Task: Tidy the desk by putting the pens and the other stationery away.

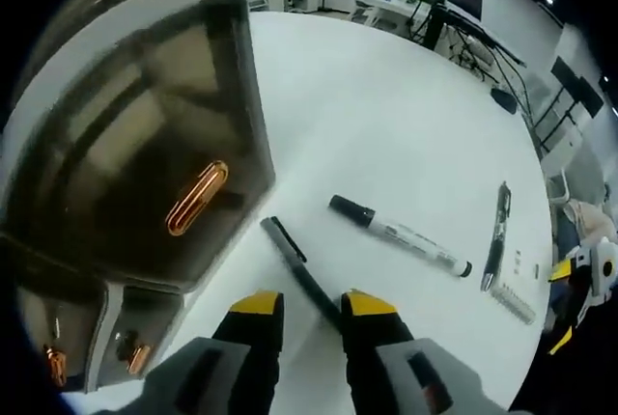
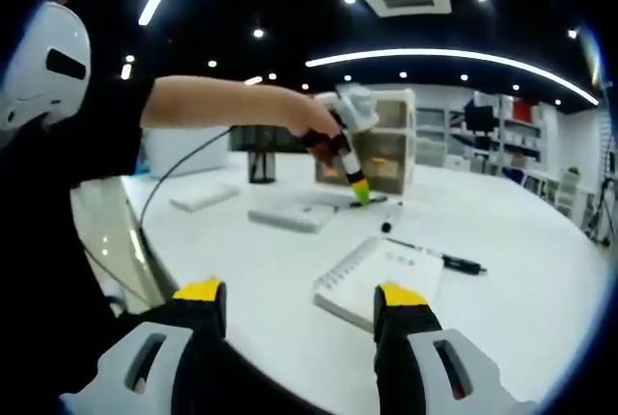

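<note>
Pickup of the black pen (image 1: 301,275) is judged underway: spread left tongs (image 1: 311,306) must be closed on it, right tongs (image 2: 299,301) held spread.

No lettering can be read on this white desk; the white marker (image 1: 401,234) in the left gripper view carries a band of grey print along its barrel, too small and blurred to make out; the spiral notepad (image 2: 379,280) in the right gripper view shows faint dark marks near the top of its page, likewise illegible; the black pen (image 1: 496,236) lying beside the marker bears no mark that can be told; the drawer organiser (image 1: 145,145) at the desk's edge shows no label.
</note>
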A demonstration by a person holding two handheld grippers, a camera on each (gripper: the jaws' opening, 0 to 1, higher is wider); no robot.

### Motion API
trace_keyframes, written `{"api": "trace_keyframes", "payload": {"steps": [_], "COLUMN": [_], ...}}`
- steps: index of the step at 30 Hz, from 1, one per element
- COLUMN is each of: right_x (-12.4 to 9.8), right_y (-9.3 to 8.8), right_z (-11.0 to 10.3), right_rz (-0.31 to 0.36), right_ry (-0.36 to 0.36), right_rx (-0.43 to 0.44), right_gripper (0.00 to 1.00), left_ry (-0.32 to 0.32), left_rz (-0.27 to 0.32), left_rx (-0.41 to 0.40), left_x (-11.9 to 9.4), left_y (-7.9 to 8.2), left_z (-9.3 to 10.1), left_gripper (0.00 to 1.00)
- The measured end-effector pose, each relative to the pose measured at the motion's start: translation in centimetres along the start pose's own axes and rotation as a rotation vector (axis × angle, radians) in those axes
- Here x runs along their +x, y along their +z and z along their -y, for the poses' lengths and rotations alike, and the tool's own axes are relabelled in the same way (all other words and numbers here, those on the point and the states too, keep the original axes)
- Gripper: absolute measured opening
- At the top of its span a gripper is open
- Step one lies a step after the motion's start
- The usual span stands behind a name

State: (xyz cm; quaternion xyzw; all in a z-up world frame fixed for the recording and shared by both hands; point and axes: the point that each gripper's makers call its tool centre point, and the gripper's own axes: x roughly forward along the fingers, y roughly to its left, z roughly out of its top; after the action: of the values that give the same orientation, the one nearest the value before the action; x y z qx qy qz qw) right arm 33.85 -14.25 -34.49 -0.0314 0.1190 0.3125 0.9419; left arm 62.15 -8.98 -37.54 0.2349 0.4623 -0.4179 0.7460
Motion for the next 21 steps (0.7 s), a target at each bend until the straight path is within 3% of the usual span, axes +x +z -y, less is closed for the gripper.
{"api": "trace_keyframes", "payload": {"steps": [21], "right_x": [-0.1], "right_y": [-0.4], "right_z": [0.0], "right_rz": [-0.003], "right_ry": [-0.005], "right_rx": [0.008], "right_gripper": [0.58], "left_ry": [0.006], "left_rz": [-0.018], "left_rx": [0.075], "left_x": [0.5], "left_y": [-0.4], "left_z": [0.8], "left_gripper": [0.08]}}
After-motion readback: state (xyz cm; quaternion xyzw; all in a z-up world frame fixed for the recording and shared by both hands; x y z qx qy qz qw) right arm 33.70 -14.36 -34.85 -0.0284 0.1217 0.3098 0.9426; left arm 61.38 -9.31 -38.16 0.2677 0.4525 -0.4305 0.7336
